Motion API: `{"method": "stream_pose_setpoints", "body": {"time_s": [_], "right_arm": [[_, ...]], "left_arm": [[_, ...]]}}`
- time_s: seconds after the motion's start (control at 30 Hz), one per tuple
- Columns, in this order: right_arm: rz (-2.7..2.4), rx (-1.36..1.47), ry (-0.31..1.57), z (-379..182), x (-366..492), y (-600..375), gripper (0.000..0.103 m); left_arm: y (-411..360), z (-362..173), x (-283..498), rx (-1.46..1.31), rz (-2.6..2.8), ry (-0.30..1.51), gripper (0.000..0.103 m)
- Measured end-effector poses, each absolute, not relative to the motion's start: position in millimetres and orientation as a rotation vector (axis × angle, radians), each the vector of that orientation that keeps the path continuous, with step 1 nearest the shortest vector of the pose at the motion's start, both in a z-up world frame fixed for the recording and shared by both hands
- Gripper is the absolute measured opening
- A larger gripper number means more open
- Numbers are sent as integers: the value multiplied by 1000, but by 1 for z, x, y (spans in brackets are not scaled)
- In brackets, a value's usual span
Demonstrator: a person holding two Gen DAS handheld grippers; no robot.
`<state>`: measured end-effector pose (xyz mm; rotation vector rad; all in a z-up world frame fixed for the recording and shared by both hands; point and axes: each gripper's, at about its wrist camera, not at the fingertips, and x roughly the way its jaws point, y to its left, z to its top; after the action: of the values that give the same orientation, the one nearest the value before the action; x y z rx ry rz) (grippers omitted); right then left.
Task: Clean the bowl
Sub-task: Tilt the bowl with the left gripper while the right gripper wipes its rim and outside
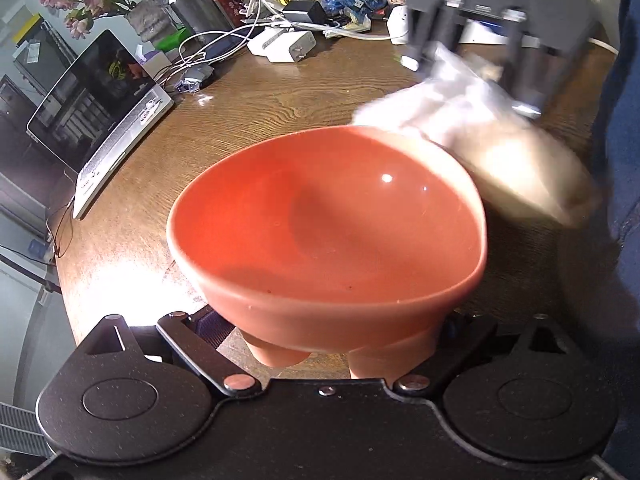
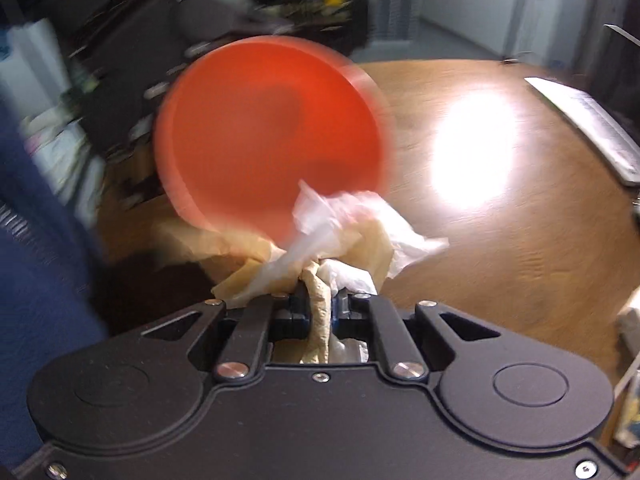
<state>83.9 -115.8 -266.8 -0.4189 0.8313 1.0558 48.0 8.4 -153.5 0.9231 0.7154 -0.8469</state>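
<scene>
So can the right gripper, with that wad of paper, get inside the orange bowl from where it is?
Probably yes. The orange bowl sits tilted with its mouth open and nothing inside. The right gripper, shut on the crumpled paper towel, is already at the rim. The left gripper holds the bowl from below, clear of the opening.

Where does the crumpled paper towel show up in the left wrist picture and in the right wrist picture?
Left wrist view: the paper towel is upper right, blurred, behind the orange bowl's far rim, hanging from the right gripper.
Right wrist view: the towel is lower centre, pinched in the jaws, its tip at the bowl's near rim.
Shared landmark: the orange bowl.
</scene>
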Motion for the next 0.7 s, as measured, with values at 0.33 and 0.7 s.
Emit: {"method": "stream_pose_setpoints", "body": {"time_s": [0.33,0.7], "right_arm": [[1307,-402,762,-234,80,-78,8],[1383,-372,681,-208,101,-66,6]], "left_arm": [[4,-158,46,987,-837,672,94],[8,-154,55,1008,-818,664,94]]}}
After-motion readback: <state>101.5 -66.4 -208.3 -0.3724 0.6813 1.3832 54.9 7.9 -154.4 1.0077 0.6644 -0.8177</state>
